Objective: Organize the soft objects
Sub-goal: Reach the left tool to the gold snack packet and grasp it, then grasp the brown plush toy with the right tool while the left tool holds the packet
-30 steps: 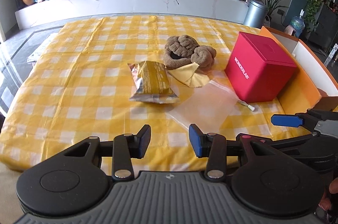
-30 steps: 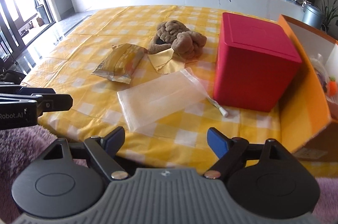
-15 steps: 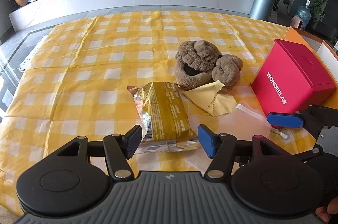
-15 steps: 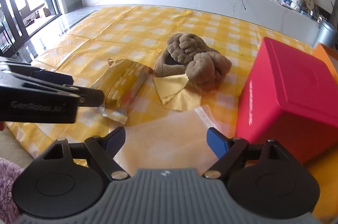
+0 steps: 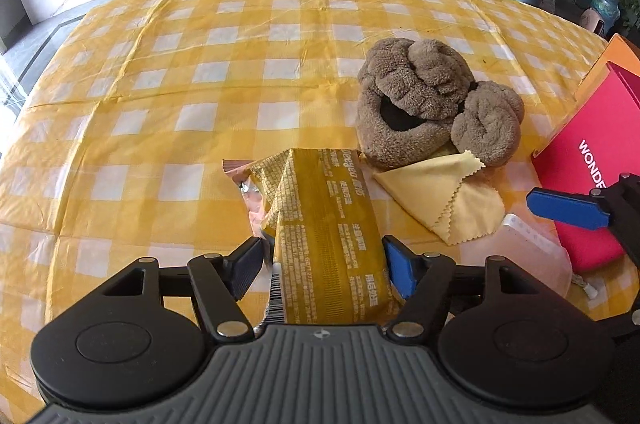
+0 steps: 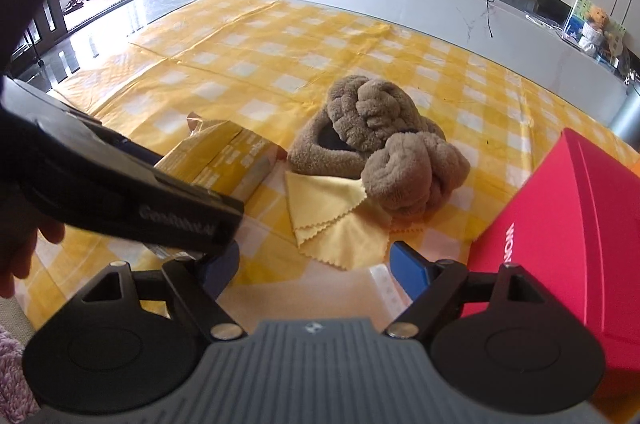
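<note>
Left gripper [image 5: 322,270] low in the frame centre, jaws spread wide and just been opening, straddling the near end of the yellow snack packet [image 5: 324,236]; blue pad just beside the packet's right edge, black pad apart from its left edge, no squeeze visible. Packet flat on the yellow checked cloth [image 5: 160,96], running up the middle of the left wrist view. Brown plush slippers [image 5: 432,104] heaped right of centre, just above the folded yellow wiping cloth [image 5: 448,200], touching it. Clear zip bag [image 5: 520,252] at lower right, beside the red box [image 5: 592,192] at the right edge.

Right gripper [image 6: 314,268] at bottom centre of its own view, jaws wide apart, nothing gripped, poised over the clear bag's pale sheet. Left gripper's dark body across the left side there, covering part of the packet [image 6: 224,152]. Slippers [image 6: 380,152] mid-frame, red box [image 6: 560,224] at right.
</note>
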Motion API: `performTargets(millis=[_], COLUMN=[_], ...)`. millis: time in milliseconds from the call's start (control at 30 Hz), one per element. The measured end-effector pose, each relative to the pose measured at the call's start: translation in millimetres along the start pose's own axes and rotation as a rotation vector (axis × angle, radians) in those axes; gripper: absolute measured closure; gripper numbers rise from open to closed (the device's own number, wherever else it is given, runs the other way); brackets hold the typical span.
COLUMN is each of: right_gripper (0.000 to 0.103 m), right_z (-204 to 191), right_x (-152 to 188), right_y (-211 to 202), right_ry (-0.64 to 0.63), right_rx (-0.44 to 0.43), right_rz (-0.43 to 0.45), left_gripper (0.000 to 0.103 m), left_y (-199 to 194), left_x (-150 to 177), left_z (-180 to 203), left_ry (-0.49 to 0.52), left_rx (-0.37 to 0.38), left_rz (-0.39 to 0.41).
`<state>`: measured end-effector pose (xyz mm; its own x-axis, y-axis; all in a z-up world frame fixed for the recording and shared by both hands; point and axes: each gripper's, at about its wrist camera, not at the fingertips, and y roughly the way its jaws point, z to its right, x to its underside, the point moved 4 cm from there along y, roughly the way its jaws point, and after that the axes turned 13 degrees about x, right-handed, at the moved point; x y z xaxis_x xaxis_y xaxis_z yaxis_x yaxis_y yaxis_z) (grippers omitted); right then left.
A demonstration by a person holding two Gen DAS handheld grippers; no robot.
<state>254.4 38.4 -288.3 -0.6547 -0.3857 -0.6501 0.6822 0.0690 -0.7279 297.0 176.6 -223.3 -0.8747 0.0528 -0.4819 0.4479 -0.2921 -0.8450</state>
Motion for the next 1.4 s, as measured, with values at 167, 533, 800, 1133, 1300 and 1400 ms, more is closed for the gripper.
performTargets(millis=[167,533,800,1133,1300,1400], right_gripper=[0.022,0.034,0.036,0.068,0.078,0.078], right_z=[-1,20,22,22,25,24], right_x=[-3,-40,-57,-52,-56,-60], right_y=[3,5,47,58,46,32], right_ry=[-0.066,-0.181,-0.184,-0.148,-0.126,-0.116], right_rx=[-0.004,0.132,0.199,0.256,0.239,0.227], right_rz=[0.017,0.094,-0.077,-0.107,-0.065,-0.030], left_gripper=[0.046,0.050,0.050,0.050,0.050,0.050], left_y=[0,-26,-24,-22,-33,-42], left_x=[-3,-18,-20,-15,-15,-14], left_z=[-4,-15,-6,-7,-5,-4], left_ry=[-0.020,-0.080,-0.064,-0.055,-0.053,-0.056], left_rx=[0.012,-0.022,0.018,0.036,0.028,0.016], left_rz=[0.034,0.158,0.163,0.150,0.164,0.177])
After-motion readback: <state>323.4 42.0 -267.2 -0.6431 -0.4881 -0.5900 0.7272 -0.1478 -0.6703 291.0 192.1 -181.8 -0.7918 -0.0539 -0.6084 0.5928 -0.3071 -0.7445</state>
